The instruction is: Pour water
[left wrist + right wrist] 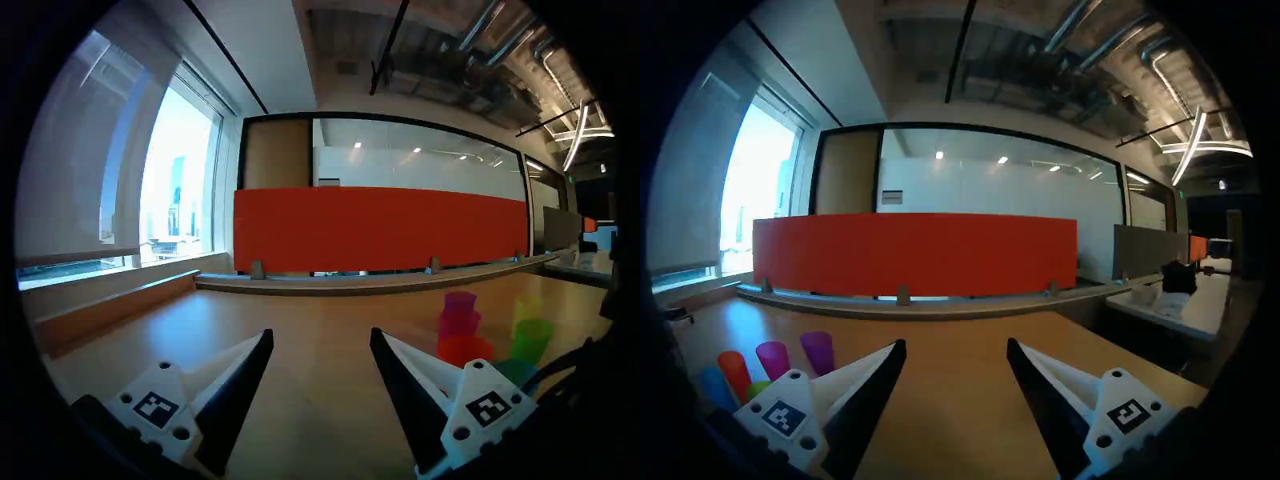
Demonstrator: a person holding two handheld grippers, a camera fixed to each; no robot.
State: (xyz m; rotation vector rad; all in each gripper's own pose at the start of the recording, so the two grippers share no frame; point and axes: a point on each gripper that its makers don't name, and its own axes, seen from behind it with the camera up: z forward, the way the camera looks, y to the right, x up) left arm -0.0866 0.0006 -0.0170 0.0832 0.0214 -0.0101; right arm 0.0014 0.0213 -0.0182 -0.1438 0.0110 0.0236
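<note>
Several coloured plastic cups stand in a cluster on the wooden table (320,320). In the left gripper view they are to the right of my fingers: a purple cup (460,304), a magenta cup (458,323), an orange cup (464,350), a yellow cup (528,308) and a green cup (533,338). My left gripper (321,334) is open and holds nothing. In the right gripper view the purple cup (818,350), magenta cup (774,358) and orange cup (734,373) stand at the lower left. My right gripper (956,344) is also open and holds nothing.
An orange partition (376,228) runs along the table's far edge. A window (172,200) is on the left. In the right gripper view the table's right edge (1120,352) drops off beside another desk (1192,300) with objects on it.
</note>
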